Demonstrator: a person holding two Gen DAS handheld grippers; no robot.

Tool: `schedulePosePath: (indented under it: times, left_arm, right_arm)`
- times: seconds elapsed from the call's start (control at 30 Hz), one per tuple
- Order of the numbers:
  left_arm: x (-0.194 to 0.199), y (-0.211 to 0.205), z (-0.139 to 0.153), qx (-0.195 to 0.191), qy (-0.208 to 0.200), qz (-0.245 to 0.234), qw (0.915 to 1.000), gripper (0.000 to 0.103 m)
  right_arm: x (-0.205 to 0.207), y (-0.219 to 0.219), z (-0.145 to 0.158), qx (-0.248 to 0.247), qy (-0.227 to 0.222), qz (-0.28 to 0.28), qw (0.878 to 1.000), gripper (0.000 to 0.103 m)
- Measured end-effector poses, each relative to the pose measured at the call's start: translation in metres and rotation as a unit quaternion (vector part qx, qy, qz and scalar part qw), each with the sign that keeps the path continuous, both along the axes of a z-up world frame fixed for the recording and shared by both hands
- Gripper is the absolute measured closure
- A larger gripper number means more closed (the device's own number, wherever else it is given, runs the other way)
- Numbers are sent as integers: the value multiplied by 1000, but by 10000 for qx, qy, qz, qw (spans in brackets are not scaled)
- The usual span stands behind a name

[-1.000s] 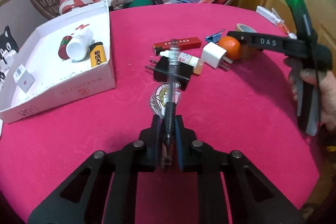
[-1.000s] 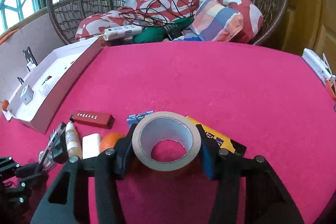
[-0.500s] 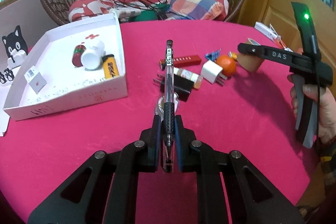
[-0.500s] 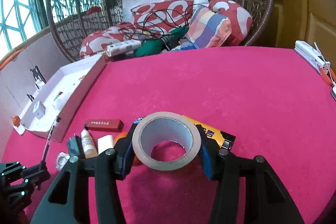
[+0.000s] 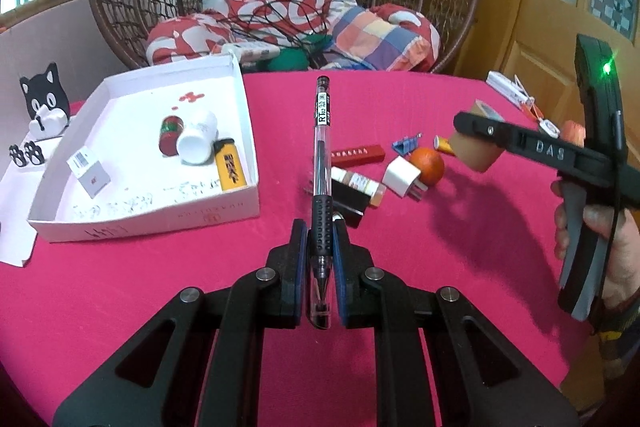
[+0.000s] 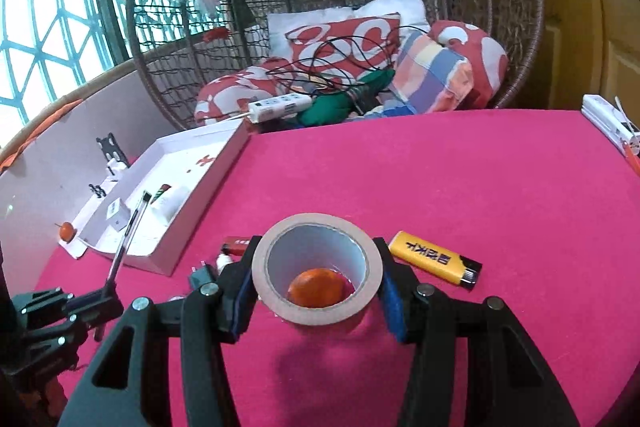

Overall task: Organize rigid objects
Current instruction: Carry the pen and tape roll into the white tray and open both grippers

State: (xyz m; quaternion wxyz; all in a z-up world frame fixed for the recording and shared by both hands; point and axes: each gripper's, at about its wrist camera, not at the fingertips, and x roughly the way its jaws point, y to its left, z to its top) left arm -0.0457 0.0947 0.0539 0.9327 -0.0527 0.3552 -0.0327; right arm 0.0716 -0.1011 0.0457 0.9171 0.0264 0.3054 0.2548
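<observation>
The left claw [image 5: 322,247] pinches a pen [image 5: 322,151] by its black rubber grip, the barrel pointing toward 12 o'clock above the pink counter [image 5: 400,99]. At 10 o'clock from the claw sits a white box [image 5: 224,211] on the counter, holding a white bottle [image 5: 198,143], a red can [image 5: 171,135], a yellow lighter [image 5: 230,169] and a small white cube [image 5: 89,175]. Just past the pen's grip, at 1 o'clock, lie a black plug [image 5: 350,201], a small vial [image 5: 362,183], a white charger [image 5: 404,175], an orange [image 5: 429,163], a red case [image 5: 356,153] and a blue clip [image 5: 406,143], clustered close together.

The right claw [image 6: 318,277] is pressed against both sides of a roll of tape [image 6: 276,291], held above the counter; the orange shows through its hole. A second yellow lighter [image 6: 430,259] lies at 2 o'clock from the roll. In the left view, this claw carries the tape at 2 o'clock, a hand [image 5: 612,243] squeezing its handle.
</observation>
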Motion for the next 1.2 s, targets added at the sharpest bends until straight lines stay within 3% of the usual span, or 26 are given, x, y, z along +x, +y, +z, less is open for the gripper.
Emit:
schedulePosePath:
  times: [0.37, 0.77, 1.2]
  left_arm:
    - [-3, 49, 20, -72, -307, 633, 9975, 91]
    - [3, 138, 39, -150, -459, 1616, 9857, 91]
    - [66, 171, 42, 388, -399, 1992, 9784, 91]
  right_arm:
    - [-8, 28, 19, -35, -193, 335, 9992, 51]
    - [4, 80, 43, 19, -298, 825, 9961, 51]
    - [41, 180, 46, -53, 7, 1257, 9921, 51]
